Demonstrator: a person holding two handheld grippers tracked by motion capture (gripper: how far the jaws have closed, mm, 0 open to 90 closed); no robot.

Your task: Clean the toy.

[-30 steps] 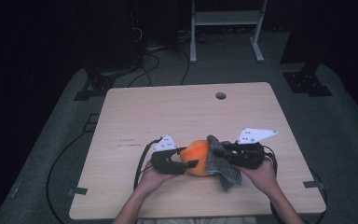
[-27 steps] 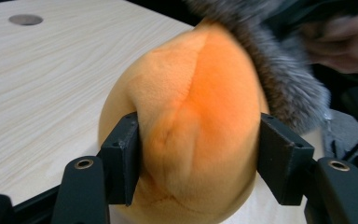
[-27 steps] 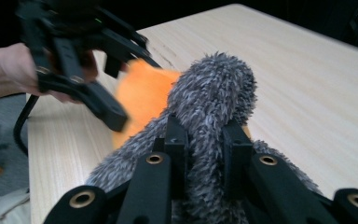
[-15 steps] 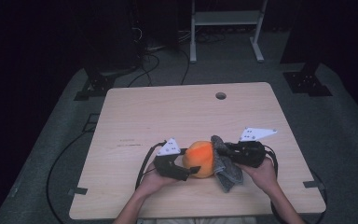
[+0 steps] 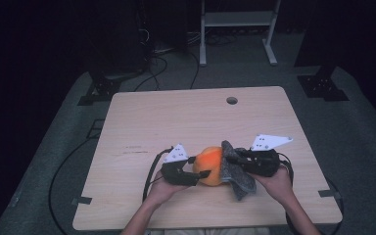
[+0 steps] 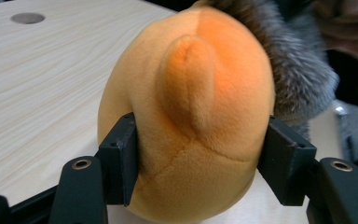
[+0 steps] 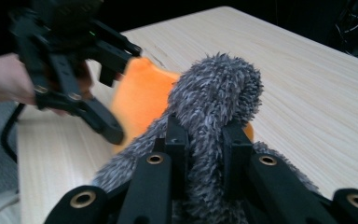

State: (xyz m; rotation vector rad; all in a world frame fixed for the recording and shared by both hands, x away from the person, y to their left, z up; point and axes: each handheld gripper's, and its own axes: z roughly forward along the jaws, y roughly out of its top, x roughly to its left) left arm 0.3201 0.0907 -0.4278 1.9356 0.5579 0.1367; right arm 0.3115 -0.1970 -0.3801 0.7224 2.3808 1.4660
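High view: the left hand-held gripper (image 5: 203,174) has just closed on the round orange plush toy (image 5: 210,165), its grey furry piece (image 5: 235,169) toward the right hand-held gripper (image 5: 235,164), near the light wooden surface's (image 5: 176,117) front edge.

Left gripper view: pads squeeze the toy's sides.

Right gripper view: narrow jaws pinch the fur.

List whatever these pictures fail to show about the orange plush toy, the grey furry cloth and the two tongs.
- Orange plush toy: what figure it is; left gripper view shows one side, grey furry cloth covers the far side.
- Toy's underside: cut off at the bottom edge in that view.
- Left tongs pressing the toy: pad faces sunk into plush.
- Right tongs: tips buried in fur, right gripper view.
- Cloth's full shape: bunched, high view too small.
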